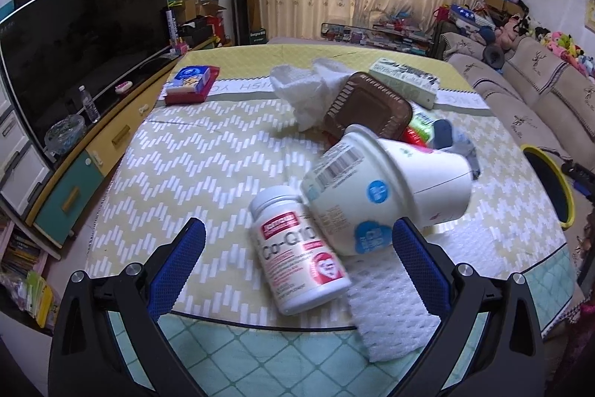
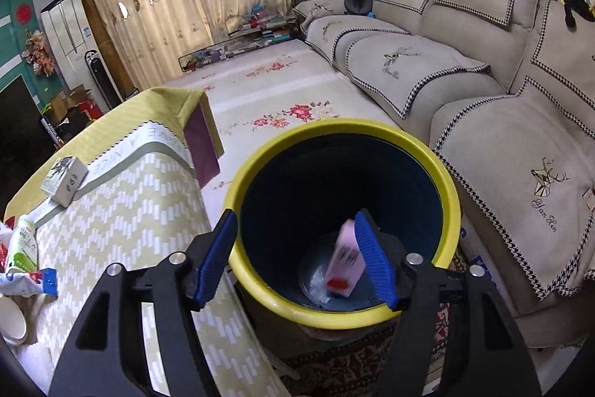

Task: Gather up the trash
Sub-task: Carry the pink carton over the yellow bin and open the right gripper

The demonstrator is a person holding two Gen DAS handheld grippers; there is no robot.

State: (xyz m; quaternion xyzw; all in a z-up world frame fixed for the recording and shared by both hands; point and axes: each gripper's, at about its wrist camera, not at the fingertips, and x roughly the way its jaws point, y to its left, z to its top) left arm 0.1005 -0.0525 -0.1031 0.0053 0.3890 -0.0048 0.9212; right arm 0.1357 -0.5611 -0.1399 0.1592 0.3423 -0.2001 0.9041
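Dropping is the step judged in hand: a pink box (image 2: pixel 346 261), blurred, is seen inside the yellow-rimmed bin (image 2: pixel 450 188), beside the spread right claw (image 2: pixel 297 248). Next, the white Co-Q10 bottle (image 1: pixel 297 248), lying on the counter (image 1: pixel 186 173), is framed by the open, empty left claw (image 1: pixel 297 255), to be closed upon.

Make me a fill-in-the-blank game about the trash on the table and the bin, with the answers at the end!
1. The rim of the trash bin is the color ____.
2. The pink box is dropping into the ____.
3. The label on the white pill bottle reads Co-____.
4. The fingers of the left gripper are spread ____ around the pill bottle, not touching it.

Missing words: yellow; trash bin; Q10; open
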